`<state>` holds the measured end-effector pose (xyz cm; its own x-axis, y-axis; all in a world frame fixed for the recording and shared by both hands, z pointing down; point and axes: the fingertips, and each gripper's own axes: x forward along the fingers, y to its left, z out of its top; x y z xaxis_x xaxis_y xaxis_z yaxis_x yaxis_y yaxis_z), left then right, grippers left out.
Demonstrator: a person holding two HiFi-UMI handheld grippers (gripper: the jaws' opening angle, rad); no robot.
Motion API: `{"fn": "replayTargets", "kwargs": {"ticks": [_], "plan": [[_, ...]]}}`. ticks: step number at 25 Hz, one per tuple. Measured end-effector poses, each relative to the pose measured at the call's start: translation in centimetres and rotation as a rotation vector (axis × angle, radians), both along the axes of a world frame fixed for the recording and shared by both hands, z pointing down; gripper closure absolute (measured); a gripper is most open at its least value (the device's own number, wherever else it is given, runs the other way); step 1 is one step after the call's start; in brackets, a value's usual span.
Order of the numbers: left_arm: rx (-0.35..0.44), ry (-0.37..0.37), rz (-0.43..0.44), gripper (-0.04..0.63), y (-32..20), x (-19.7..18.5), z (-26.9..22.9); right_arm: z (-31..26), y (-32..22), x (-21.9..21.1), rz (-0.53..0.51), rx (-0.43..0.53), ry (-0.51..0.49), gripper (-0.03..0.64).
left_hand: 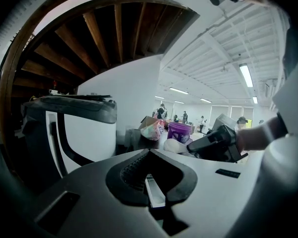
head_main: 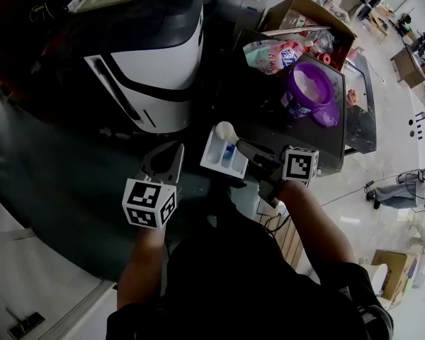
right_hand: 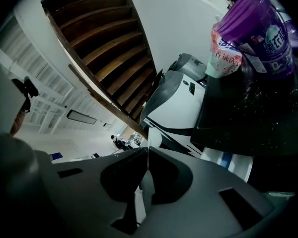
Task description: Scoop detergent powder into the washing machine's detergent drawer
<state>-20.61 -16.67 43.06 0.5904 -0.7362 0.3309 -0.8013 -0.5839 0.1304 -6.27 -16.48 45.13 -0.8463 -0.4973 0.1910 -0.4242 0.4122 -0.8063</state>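
Over at the washing machine (head_main: 265, 122), dark glossy lid, specks of white powder scattered across it in the right gripper view. The detergent drawer (head_main: 214, 160) stands pulled out at the front edge: white moulded plastic, squared compartments, one with a blue insert.

Right claw (head_main: 250, 150) is clamped on the thin flat handle of a white plastic scoop (head_main: 227, 130), and its own view shows the jaws pinched tight on that strip. The rounded bowl of the scoop hangs just above the far end of the drawer. The right forearm reaches in from below, the marker cube facing up near the machine's front edge.

Left claw (head_main: 173, 151) sits just left of the drawer, apart from it, pointing up and away from the person. Its pale jaws meet at the tips with nothing between them. A pale strip shows through the gap behind the tips; what it is, I cannot tell.

Further back on the lid, a round purple tub (head_main: 308, 91), lid off, pale powder inside. Behind it a soft pink printed bag (head_main: 269, 54), then an open cardboard box (head_main: 304, 13).
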Motion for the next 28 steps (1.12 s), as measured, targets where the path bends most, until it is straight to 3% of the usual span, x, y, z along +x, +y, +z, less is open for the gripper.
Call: {"fn": "replayTargets", "kwargs": {"ticks": [6, 18, 28], "plan": [[-0.013, -0.010, 0.005, 0.588, -1.0, 0.6, 0.7, 2.1, -0.5, 0.3, -0.008, 0.006, 0.077, 0.595], [-0.053, 0.003, -0.007, 0.588, -1.0, 0.7, 2.8, 4.3, -0.3, -0.6, -0.025, -0.011, 0.091, 0.597], [-0.086, 0.018, -0.017, 0.588, -0.5, 0.3, 4.7, 7.6, 0.3, -0.7, -0.033, -0.010, 0.219, 0.597]]}}
